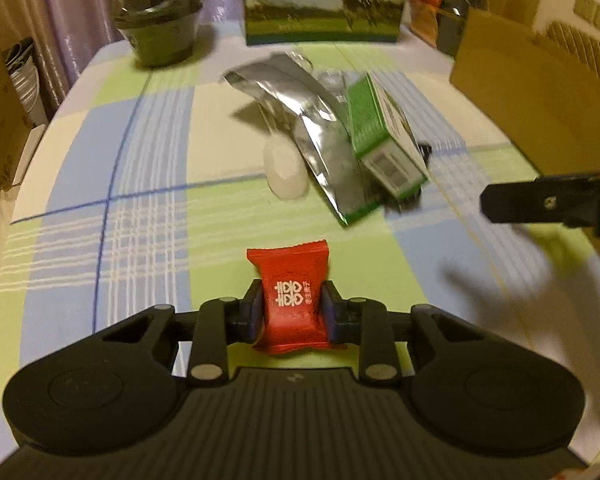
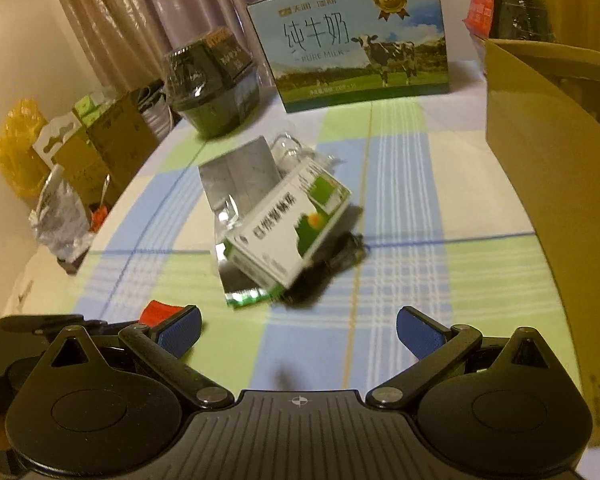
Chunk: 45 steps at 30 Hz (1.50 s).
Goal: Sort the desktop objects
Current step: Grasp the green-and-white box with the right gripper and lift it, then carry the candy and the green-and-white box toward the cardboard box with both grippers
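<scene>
My left gripper (image 1: pixel 291 310) is shut on a red candy packet (image 1: pixel 290 280) with white characters, low over the checked tablecloth; both blue pads press its sides. In the right wrist view a corner of that red packet (image 2: pixel 158 312) shows beside my open right gripper (image 2: pixel 298 330), which has nothing between its blue pads (image 2: pixel 182 330). Ahead in mid-table lies a pile: a green and white carton (image 2: pixel 288 228), also seen as the carton (image 1: pixel 384 140) in the left view, on a silver foil pouch (image 1: pixel 300 120), with a white oval object (image 1: pixel 286 174) at its left. One finger of the right gripper (image 1: pixel 540 204) enters at the right.
A milk box with a cow picture (image 2: pixel 360 40) stands at the table's far edge. A dark wrapped bowl (image 2: pixel 210 80) is at the back left. An open cardboard box (image 2: pixel 548 152) lines the right side. Cartons and bags (image 2: pixel 80 160) crowd beyond the left table edge.
</scene>
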{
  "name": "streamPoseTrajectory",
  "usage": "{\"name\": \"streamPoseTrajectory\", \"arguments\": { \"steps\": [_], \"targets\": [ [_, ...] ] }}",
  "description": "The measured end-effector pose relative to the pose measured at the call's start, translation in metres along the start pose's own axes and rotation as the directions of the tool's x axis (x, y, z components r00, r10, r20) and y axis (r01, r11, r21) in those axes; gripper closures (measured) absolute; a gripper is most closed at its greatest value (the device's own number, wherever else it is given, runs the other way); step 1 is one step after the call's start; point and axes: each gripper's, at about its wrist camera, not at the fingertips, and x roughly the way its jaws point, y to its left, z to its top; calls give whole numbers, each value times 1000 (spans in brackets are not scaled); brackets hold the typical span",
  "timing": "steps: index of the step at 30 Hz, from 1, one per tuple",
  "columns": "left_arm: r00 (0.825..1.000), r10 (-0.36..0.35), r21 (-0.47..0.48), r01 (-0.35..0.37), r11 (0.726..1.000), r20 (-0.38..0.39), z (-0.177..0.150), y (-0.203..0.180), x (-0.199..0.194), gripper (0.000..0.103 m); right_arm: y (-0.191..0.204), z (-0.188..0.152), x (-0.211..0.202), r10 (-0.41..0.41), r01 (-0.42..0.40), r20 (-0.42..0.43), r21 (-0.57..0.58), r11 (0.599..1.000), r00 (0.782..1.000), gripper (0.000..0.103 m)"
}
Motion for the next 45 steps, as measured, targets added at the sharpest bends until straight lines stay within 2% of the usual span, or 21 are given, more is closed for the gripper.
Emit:
{"name": "streamPoseTrajectory", "arguments": {
  "steps": [6, 13, 18, 20, 21, 22, 23, 26, 29, 31, 36, 41, 45],
  "targets": [
    [999, 15, -54, -13, 998, 42, 15, 15, 1, 79, -3, 16, 23, 8, -9, 16, 70, 998, 1000, 2],
    [998, 13, -90, -7, 996, 64, 18, 22, -1, 79, -1, 26, 48, 24, -27, 22, 148, 989, 999, 4],
    [998, 2, -121, 7, 993, 70, 19, 26, -2, 79, -5, 29, 65, 31, -29, -4, 209, 978, 1000, 18],
    [998, -2, -120, 9, 993, 63, 19, 26, -1, 79, -8, 29, 70, 37, -32, -16, 225, 974, 999, 30],
    [998, -5, -119, 12, 993, 61, 18, 25, 0, 79, -8, 29, 71, 36, -30, -20, 223, 974, 999, 32],
    [998, -9, -118, 16, 993, 61, 18, 24, 0, 79, -8, 30, 69, 43, -38, -19, 214, 976, 999, 43],
    [998, -13, -118, 20, 993, 61, 18, 23, 0, 79, -8, 30, 67, 37, -31, -26, 205, 978, 999, 45],
    [998, -27, -113, 34, 993, 59, 17, 20, 0, 79, -5, 26, 54, -4, 11, -44, 149, 989, 999, 47],
    [998, -45, -99, 50, 994, 49, 14, 13, 0, 79, -1, 16, 30, -48, 50, -55, 37, 998, 997, 49],
    [997, -60, -86, 63, 994, 39, 10, 5, -1, 79, 0, 2, 11, -79, 76, -60, -50, 996, 995, 49],
    [993, -115, -51, 115, 992, 11, -5, -22, -9, 79, -4, -46, -34, -101, 81, -93, -198, 977, 991, 50],
    [991, -130, -30, 130, 991, -7, -19, -48, -18, 79, -14, -87, -61, -159, 124, -115, -266, 956, 981, 50],
    [989, -145, -62, 143, 988, -28, -34, -61, -21, 79, -24, -101, -69, -161, 129, -112, -248, 960, 981, 47]
  ]
}}
